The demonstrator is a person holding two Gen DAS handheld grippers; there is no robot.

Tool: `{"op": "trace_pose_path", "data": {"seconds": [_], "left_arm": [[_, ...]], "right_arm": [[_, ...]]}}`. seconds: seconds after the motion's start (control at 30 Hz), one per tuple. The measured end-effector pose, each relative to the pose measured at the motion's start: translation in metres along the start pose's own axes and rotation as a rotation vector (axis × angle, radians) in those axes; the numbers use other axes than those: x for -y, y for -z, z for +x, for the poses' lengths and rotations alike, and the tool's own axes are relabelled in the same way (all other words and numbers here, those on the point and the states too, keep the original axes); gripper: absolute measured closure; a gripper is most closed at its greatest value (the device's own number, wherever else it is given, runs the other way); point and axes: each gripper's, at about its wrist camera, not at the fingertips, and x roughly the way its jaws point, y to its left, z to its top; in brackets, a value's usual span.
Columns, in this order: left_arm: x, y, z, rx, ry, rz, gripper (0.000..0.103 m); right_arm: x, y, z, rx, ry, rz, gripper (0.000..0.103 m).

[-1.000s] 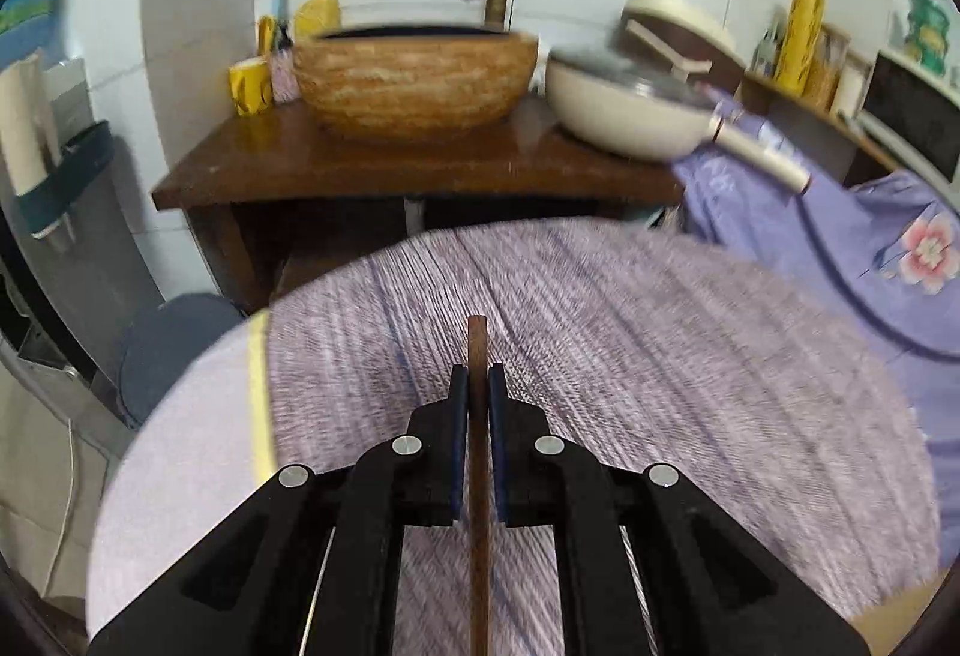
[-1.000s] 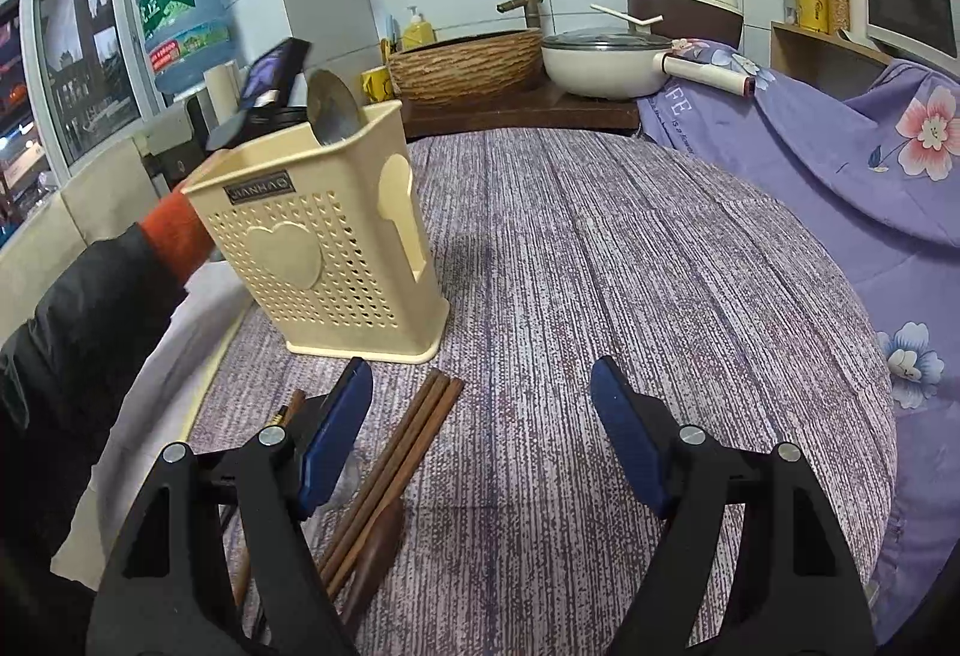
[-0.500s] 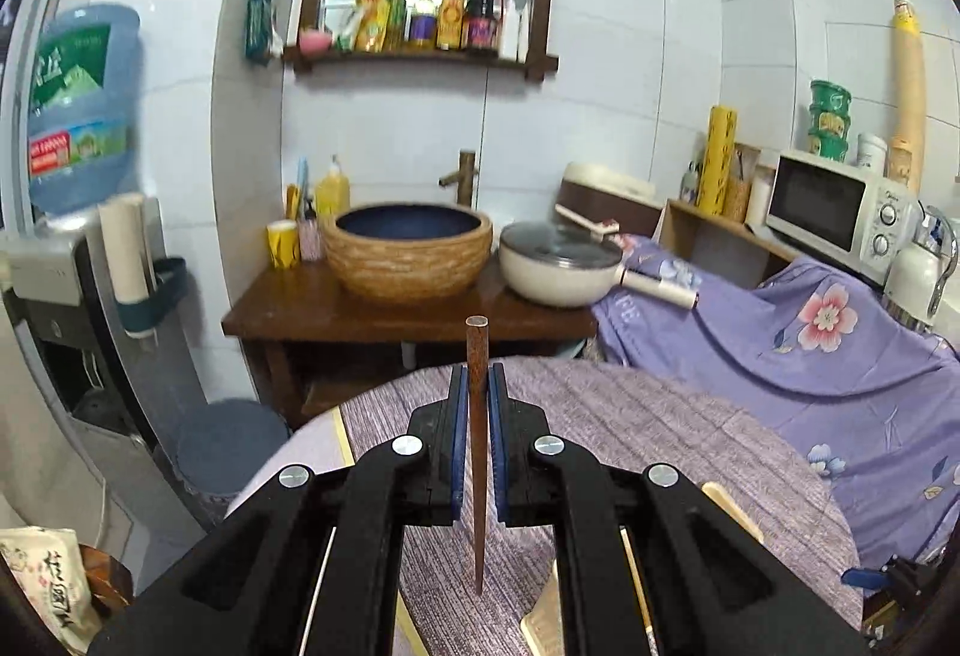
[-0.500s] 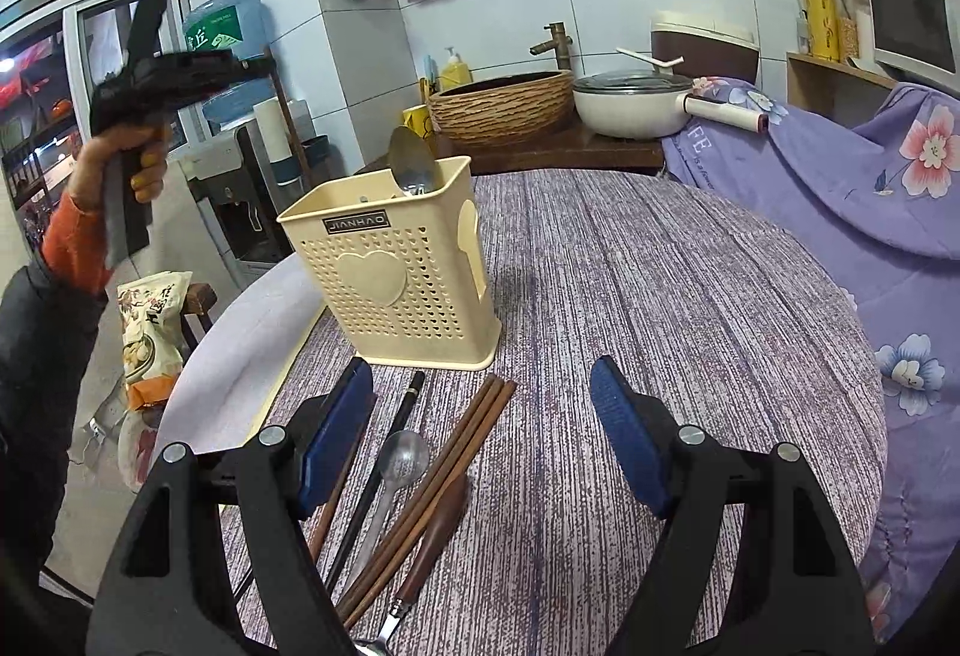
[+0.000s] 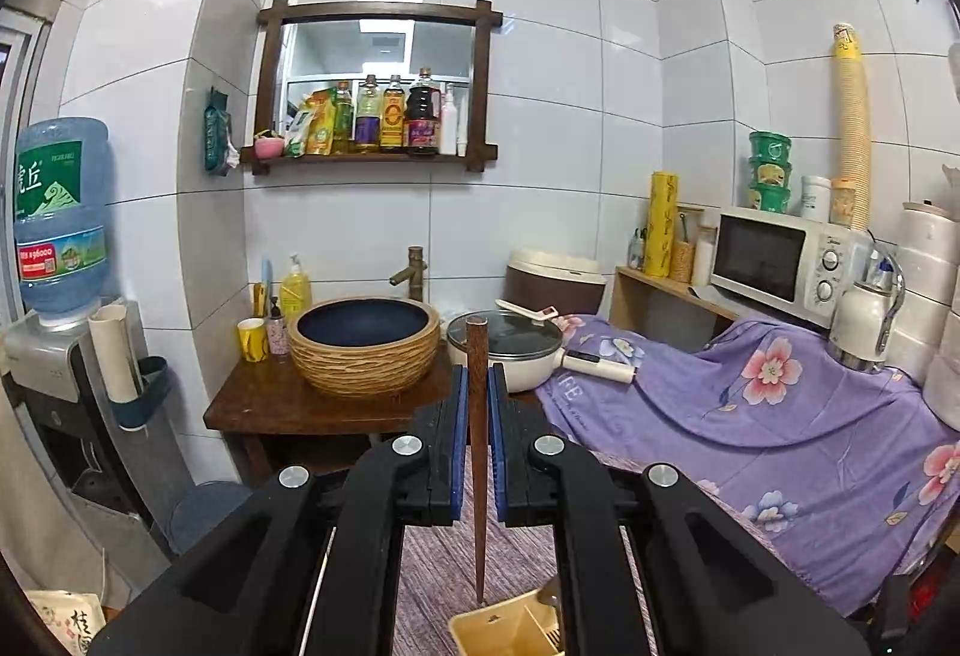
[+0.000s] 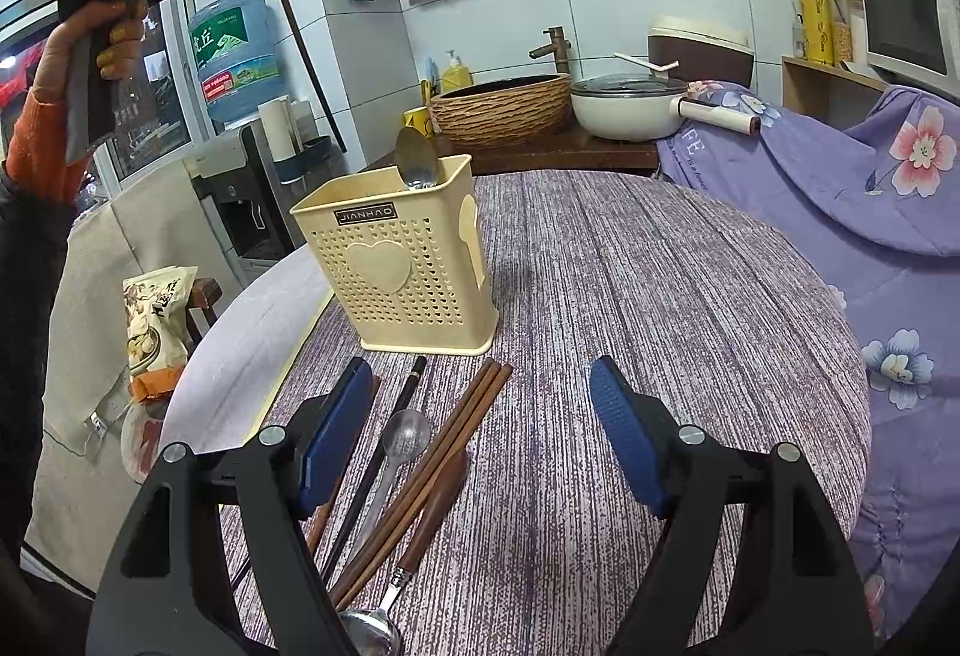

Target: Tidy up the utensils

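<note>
Counter is bare across the middle and right side, open for passage. Utensil holder blocks the left edge; loose chopsticks and spoons clutter the near-left edge.

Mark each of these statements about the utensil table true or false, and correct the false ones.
1. The left gripper is shut on a dark wooden chopstick. True.
2. The right gripper clamps a spoon. False: its jaws stand open and hold nothing.
3. The perforated cream plastic utensil holder has a metal spoon standing in it. True.
4. All utensils are put away. False: brown wooden chopsticks and a small silver spoon lie on the purple striped tablecloth.
</note>
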Motion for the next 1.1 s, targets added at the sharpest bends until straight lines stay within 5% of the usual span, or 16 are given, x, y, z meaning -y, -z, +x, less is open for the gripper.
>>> {"op": "trace_pose_path", "data": {"seconds": [0.5, 0.57, 0.7, 0.87, 1.0, 1.1], "left_arm": [[0.019, 0.121, 0.043, -0.216, -0.031, -0.025, 0.095], [0.021, 0.128, 0.043, -0.22, -0.028, -0.022, 0.09], [0.028, 0.133, 0.028, -0.178, -0.05, -0.007, 0.049], [0.041, 0.154, 0.003, -0.169, -0.117, 0.032, 0.046], [0.042, 0.195, -0.007, -0.271, -0.199, 0.013, 0.046], [0.036, 0.231, -0.009, -0.382, -0.185, -0.052, 0.047]], "right_arm": [[0.0, 0.016, 0.004, -0.036, 0.024, -0.021, 0.028], [0.0, 0.018, 0.006, -0.042, 0.03, -0.024, 0.028], [0.001, 0.023, 0.014, -0.068, 0.04, -0.027, 0.028], [-0.006, 0.035, 0.034, -0.152, 0.039, -0.053, 0.029], [-0.015, 0.048, 0.056, -0.232, 0.037, -0.059, 0.038], [-0.021, 0.057, 0.07, -0.282, 0.036, -0.066, 0.046]]}}
